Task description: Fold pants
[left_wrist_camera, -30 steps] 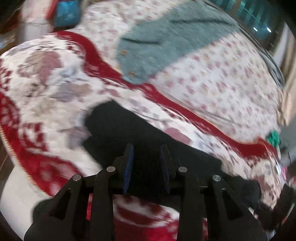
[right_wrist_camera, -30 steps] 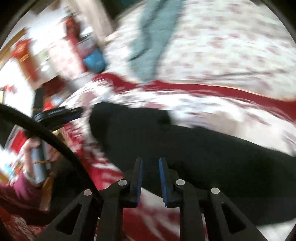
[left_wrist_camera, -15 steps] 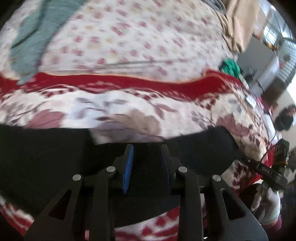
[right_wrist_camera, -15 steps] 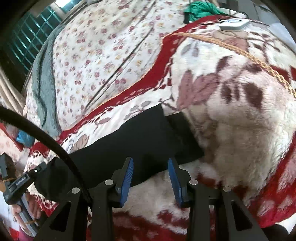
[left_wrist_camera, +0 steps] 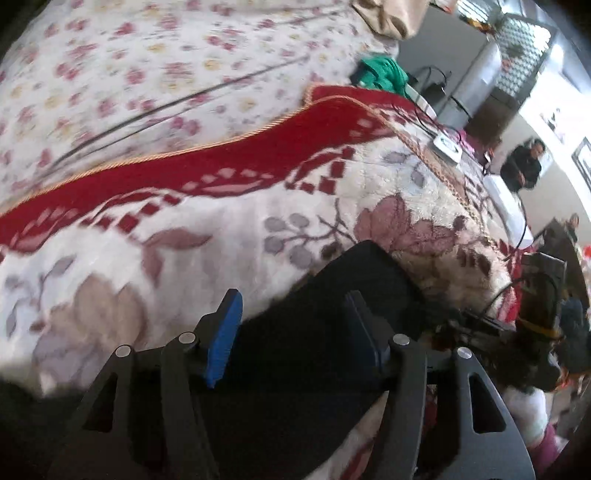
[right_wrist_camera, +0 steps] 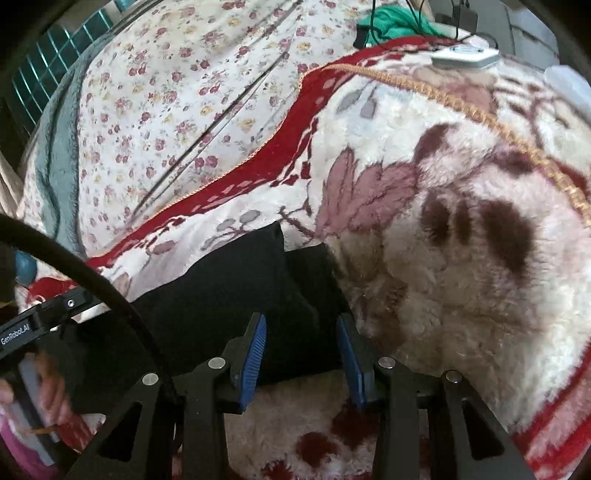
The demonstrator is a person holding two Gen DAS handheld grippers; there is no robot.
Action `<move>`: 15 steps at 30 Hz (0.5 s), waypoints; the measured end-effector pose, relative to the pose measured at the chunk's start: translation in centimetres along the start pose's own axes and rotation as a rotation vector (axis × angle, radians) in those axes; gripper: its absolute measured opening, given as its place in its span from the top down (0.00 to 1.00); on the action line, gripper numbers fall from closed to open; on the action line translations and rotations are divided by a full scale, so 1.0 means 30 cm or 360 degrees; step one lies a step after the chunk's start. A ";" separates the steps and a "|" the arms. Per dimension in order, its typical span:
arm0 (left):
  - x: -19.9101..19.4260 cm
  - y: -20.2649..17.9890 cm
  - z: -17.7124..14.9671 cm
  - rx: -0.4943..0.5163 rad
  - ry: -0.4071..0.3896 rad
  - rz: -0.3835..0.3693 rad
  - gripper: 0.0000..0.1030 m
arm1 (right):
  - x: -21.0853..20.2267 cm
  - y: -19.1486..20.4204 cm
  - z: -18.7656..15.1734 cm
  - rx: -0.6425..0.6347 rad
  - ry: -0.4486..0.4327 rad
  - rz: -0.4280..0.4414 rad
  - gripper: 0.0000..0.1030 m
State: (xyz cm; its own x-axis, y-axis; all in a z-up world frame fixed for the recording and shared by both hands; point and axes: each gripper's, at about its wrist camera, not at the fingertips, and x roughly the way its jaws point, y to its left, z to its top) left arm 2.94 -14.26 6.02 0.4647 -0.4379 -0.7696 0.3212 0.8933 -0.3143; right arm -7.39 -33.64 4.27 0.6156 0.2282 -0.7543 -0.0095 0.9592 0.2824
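Black pants (left_wrist_camera: 332, 291) lie flat along the near edge of a fluffy floral blanket (left_wrist_camera: 207, 236) on a bed. My left gripper (left_wrist_camera: 291, 314) is open, its blue pads spread just above the pants near their right end. In the right wrist view the pants (right_wrist_camera: 236, 288) end in two stacked leg hems near the middle. My right gripper (right_wrist_camera: 299, 332) is open over those hems, holding nothing. The left gripper's body (right_wrist_camera: 40, 321) and the hand holding it show at the left edge.
A flowered sheet (right_wrist_camera: 177, 92) covers the far bed, with a grey-green garment (right_wrist_camera: 59, 147) at its left. A green cloth (right_wrist_camera: 399, 18), a white device (right_wrist_camera: 465, 57) and cables lie at the far right corner. People stand in the room beyond (left_wrist_camera: 524, 166).
Both grippers have opened wider. The left gripper swung right along the pants to their right end. The right gripper moved from the pants' left part to the leg hems.
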 end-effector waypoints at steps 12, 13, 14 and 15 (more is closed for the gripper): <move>0.263 -0.079 0.093 0.0187 0.0287 -0.0100 0.44 | 0.029 -0.011 -0.020 -0.0055 -0.0045 0.0080 0.85; 0.275 -0.087 0.090 0.0208 0.0298 -0.0135 0.44 | 0.035 -0.014 -0.022 -0.0044 -0.0039 0.0091 0.87; 0.286 -0.103 0.086 0.0254 0.0300 -0.0132 0.46 | 0.035 -0.013 -0.023 -0.0045 -0.0043 0.0094 0.88; 0.293 -0.118 0.082 0.0304 0.0298 -0.0106 0.62 | 0.032 -0.010 -0.023 -0.0047 -0.0051 0.0101 0.89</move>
State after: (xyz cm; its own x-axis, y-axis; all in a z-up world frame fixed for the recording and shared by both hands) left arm 7.91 -21.52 1.72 0.2827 -0.4527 -0.8456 0.5040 0.8202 -0.2706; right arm -7.35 -33.61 3.06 0.6379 0.2840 -0.7159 -0.0722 0.9475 0.3115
